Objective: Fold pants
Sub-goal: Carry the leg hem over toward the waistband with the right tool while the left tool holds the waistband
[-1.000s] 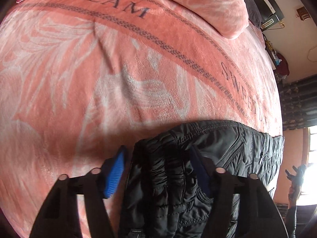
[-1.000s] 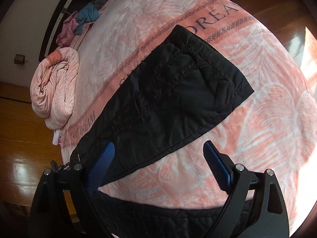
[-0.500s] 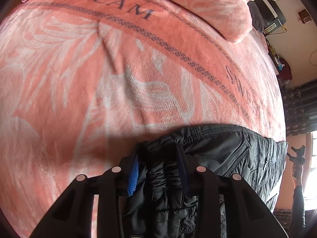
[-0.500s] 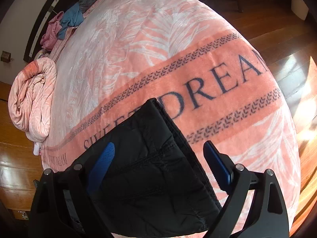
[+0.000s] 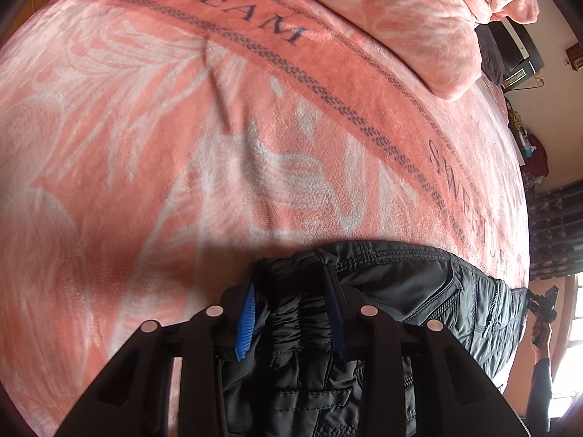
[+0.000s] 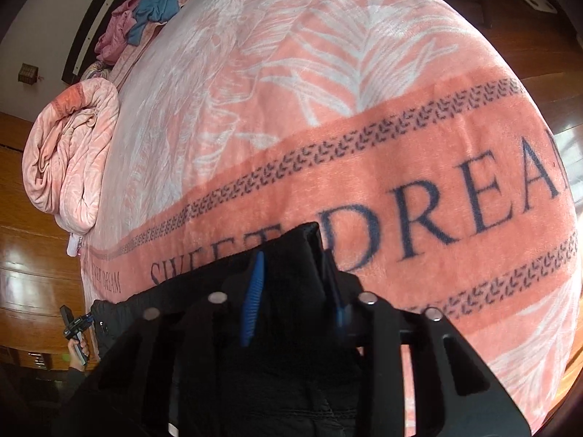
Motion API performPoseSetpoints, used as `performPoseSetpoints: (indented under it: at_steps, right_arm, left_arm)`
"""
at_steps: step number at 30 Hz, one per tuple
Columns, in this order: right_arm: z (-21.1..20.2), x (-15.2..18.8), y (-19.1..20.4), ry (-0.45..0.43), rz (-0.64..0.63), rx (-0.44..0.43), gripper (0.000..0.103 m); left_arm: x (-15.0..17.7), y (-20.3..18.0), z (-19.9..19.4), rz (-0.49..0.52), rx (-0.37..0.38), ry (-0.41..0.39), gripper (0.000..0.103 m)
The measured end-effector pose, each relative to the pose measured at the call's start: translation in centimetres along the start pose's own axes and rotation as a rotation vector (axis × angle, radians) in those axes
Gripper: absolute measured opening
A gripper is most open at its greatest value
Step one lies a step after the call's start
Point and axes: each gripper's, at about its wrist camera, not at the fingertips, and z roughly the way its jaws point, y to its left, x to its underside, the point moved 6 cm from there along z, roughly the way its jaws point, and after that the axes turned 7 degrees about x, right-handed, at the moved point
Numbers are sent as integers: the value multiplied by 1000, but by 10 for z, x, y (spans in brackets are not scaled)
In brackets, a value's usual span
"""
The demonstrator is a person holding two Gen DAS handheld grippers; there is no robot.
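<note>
Black quilted pants (image 5: 411,284) lie on a pink bed blanket (image 5: 182,145). In the left wrist view my left gripper (image 5: 291,306) is shut on a bunched edge of the pants near the waistband, with a zip pocket to the right. In the right wrist view my right gripper (image 6: 291,291) is shut on the other end of the pants (image 6: 291,255), a corner of black fabric that stands up between the blue pads. The rest of the pants is hidden under both grippers.
The blanket (image 6: 328,109) reads SWEET DREAM. A rolled pink quilt (image 6: 69,153) lies at the far left bed edge, loose pink and blue clothes (image 6: 142,18) at the head. Wooden floor (image 6: 29,273) surrounds the bed. The other hand-held gripper (image 6: 74,327) shows at the left.
Both grippers closed on the pants: the left between 1.0 and 0.5 s ago, the right in the last half second after moving along the leg to its end.
</note>
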Motion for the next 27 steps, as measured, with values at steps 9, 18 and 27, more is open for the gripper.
performPoseSetpoints:
  at_steps: [9,18,27]
  right_arm:
    - [-80,22,31,-141,-35,32,8]
    - [-174,84,62,-223,-63,80,6]
    - [-246,168,43,-337,-14,95,6]
  left_arm:
    - [3,-17,-23,-2,-55,-63,14]
    - [18,-56,-100,68,26,-162,10]
    - [60,-85,-188,150,124,-263,10]
